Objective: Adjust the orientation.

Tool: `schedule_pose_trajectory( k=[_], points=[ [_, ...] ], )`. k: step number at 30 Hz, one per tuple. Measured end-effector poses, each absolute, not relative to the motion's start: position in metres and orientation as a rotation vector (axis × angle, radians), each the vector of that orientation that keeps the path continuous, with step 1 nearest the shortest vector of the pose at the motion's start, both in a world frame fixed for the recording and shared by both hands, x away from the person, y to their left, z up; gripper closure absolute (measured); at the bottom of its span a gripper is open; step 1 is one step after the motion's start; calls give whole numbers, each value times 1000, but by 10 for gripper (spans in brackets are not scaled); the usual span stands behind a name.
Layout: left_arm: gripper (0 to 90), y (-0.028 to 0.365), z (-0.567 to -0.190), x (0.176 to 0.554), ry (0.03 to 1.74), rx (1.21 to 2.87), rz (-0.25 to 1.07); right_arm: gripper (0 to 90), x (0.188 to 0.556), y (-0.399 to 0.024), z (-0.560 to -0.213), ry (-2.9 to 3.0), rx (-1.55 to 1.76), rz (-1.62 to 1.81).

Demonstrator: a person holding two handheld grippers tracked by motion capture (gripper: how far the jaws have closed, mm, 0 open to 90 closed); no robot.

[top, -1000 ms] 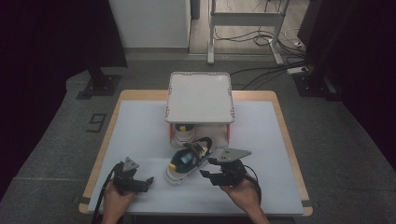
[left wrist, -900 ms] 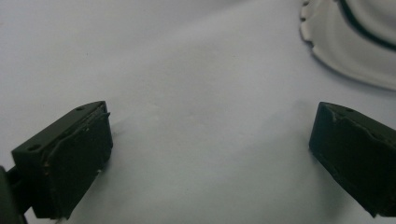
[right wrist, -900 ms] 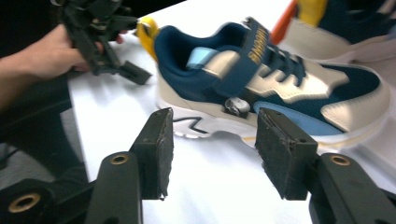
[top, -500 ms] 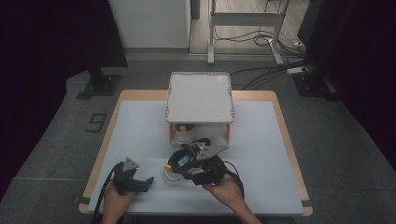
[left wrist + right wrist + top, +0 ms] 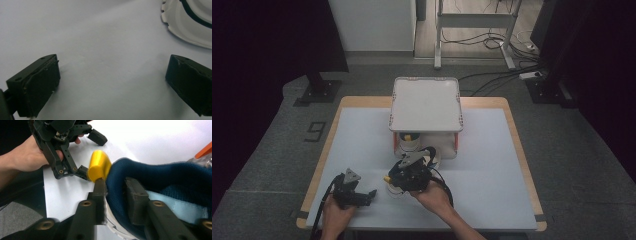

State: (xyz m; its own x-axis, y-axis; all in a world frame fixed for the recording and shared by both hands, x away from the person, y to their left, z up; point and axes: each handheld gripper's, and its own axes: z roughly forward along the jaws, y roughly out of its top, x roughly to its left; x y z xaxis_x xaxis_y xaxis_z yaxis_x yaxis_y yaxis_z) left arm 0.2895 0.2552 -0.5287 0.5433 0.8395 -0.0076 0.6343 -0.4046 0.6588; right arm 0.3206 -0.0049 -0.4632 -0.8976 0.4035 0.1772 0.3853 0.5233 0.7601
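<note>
A shoe (image 5: 393, 191) with a white sole, a dark blue lining (image 5: 162, 177) and a yellow heel tab (image 5: 100, 165) lies on the table's near middle. My right gripper (image 5: 399, 180) sits over its heel. In the right gripper view the right gripper (image 5: 116, 192) is shut on the shoe's collar, one jaw inside and one outside beside the tab; the jaws have just been closing on it. My left gripper (image 5: 370, 196) rests low on the table left of the shoe, open with nothing between its jaws (image 5: 112, 80). The shoe's sole edge (image 5: 190, 27) lies ahead to its right.
A white raised stand (image 5: 426, 102) with orange corners stands at the table's middle back. A second shoe (image 5: 409, 142) with a yellow tab sits under it. The white table top (image 5: 492, 165) has a wooden rim. Cables and stands are on the floor behind.
My right gripper moved left from beside the shoe onto its heel and closed on the collar. The left gripper stayed where it was.
</note>
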Motion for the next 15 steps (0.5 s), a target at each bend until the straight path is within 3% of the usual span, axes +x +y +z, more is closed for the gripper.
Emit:
schedule_pose_trajectory(
  k=[15],
  points=[
    [0, 255, -529, 290, 1183, 2172, 437, 744, 311, -56, -447, 2839, 678, 1235]
  ],
)
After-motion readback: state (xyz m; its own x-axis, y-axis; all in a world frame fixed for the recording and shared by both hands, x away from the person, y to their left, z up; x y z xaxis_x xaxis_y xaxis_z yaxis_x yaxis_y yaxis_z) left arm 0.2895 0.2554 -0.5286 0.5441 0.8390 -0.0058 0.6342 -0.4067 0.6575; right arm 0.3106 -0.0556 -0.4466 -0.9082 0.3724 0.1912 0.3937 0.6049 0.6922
